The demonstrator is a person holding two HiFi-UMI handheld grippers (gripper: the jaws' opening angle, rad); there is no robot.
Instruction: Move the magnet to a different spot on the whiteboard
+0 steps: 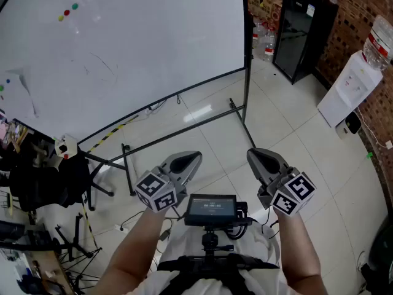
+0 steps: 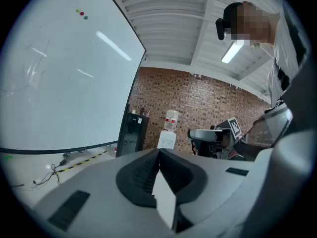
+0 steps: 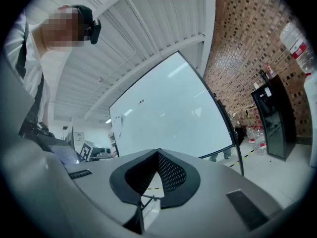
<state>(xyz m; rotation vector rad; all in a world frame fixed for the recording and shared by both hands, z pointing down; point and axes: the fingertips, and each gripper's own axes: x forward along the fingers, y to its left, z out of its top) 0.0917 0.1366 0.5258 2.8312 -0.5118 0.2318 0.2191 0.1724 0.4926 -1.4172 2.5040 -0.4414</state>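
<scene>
Our two grey claws sit low before us, the left claw (image 1: 194, 158) and the right claw (image 1: 253, 155), each with its jaws pressed together on nothing. Ahead of and above both stands the large white whiteboard (image 1: 135, 54) in its black frame. High up and to the left of the left claw, well apart from both, three small round magnets (image 1: 67, 12), green, red and yellow, cling to the board.

The magnets (image 1: 67, 12) sit upper left on the whiteboard (image 1: 135, 48); a cabinet (image 1: 301, 32) and water dispenser (image 1: 355, 82) stand to its right.
</scene>
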